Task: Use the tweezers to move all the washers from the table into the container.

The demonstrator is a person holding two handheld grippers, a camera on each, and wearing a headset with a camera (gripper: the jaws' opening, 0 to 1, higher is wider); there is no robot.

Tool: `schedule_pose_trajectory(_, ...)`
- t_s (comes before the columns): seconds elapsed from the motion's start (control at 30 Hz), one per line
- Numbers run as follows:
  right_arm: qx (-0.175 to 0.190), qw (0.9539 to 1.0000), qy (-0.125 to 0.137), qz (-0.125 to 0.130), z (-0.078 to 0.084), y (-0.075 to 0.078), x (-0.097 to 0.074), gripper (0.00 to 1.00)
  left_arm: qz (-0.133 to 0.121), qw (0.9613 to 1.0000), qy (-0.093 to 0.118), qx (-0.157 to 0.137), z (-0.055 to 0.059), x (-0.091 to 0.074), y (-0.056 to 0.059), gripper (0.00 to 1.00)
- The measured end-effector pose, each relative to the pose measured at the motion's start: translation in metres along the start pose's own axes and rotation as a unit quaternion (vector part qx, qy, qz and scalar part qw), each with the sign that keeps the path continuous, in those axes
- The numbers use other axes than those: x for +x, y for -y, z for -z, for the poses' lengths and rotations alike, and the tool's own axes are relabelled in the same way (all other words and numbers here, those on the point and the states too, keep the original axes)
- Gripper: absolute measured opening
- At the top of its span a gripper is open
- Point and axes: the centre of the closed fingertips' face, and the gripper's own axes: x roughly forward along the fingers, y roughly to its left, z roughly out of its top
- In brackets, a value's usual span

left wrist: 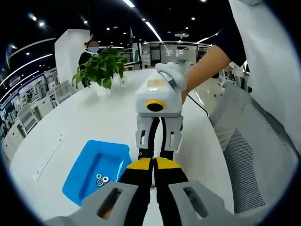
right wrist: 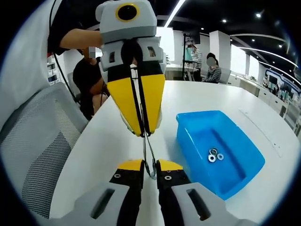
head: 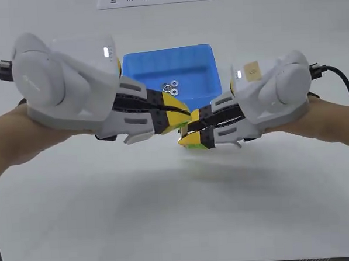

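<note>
On the near side of the blue container (head: 142, 71), above the white bench (head: 179, 218), the two tools meet tip to tip. The left tool (head: 184, 114) is closed on the thin metal tweezers (right wrist: 146, 150). Their long axis runs straight from its yellow tips towards the right tool (right wrist: 149, 165), alongside the container's near wall rather than into it. The right tool's jaws are almost together around the tweezers' rounded end, though I cannot tell whether they pinch it. Further off, three washers (head: 171, 88) lie in a cluster on the container's floor.
</note>
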Motion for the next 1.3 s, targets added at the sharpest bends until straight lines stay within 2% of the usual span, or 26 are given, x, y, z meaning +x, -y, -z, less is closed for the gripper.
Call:
schedule_pose_trajectory(0.3,-0.015,0.9999,0.001,-0.005,-0.001,0.000,0.001,0.09,-0.002,1.0000,-0.007,0.001,0.001,-0.002,-0.001,0.05)
schedule_pose_trajectory(0.33,-0.018,0.9998,0.000,-0.006,-0.001,-0.001,0.001,0.09,-0.002,0.9999,-0.005,-0.012,0.000,-0.002,-0.001,0.05)
schedule_pose_trajectory(0.47,-0.023,0.9997,0.002,0.000,-0.001,-0.003,0.001,0.09,-0.005,0.9998,0.001,-0.017,-0.001,-0.003,0.000,0.08)
schedule_pose_trajectory(0.6,-0.013,0.9998,0.007,0.014,-0.004,0.002,-0.002,0.09,-0.019,0.9995,0.010,-0.022,-0.008,-0.008,-0.002,0.23)
schedule_pose_trajectory(0.77,-0.016,0.9995,0.013,0.025,-0.014,0.004,-0.008,0.09,-0.044,0.9986,0.011,-0.026,-0.006,-0.021,-0.001,0.32)
schedule_pose_trajectory(0.83,-0.004,0.9995,0.022,0.023,-0.019,0.002,-0.011,0.09,-0.050,0.9982,0.009,-0.034,-0.001,-0.026,0.002,0.45)
schedule_pose_trajectory(0.9,-0.009,0.9995,0.020,0.024,-0.021,0.001,-0.013,0.09,-0.067,0.9969,0.006,-0.042,0.004,-0.031,0.002,0.60)
schedule_pose_trajectory(0.97,-0.010,0.9995,0.019,0.022,-0.024,0.000,-0.015,0.09,-0.080,0.9949,0.011,-0.060,0.009,-0.038,0.003,0.66)
schedule_pose_trajectory(1.0,-0.011,0.9996,0.018,0.021,-0.025,-0.001,-0.017,0.09,-0.084,0.9942,0.015,-0.066,0.010,-0.041,0.003,0.67)
schedule_pose_trajectory(1.07,-0.013,0.9996,0.017,0.021,-0.028,-0.001,-0.019,0.09,-0.087,0.9907,0.037,-0.097,0.009,-0.047,0.007,0.71)
schedule_pose_trajectory(1.17,-0.014,0.9994,0.022,0.022,-0.037,-0.001,-0.023,0.09,-0.097,0.9829,0.087,-0.129,0.000,-0.058,0.011,0.81)
schedule_pose_trajectory(1.23,-0.020,0.9992,0.025,0.023,-0.043,0.000,-0.025,0.09,-0.101,0.9818,0.088,-0.134,0.002,-0.062,0.013,0.87)
schedule_pose_trajectory(1.3,-0.025,0.9990,0.027,0.024,-0.050,0.002,-0.028,0.09,-0.115,0.9812,0.088,-0.127,0.004,-0.065,0.013,0.89)
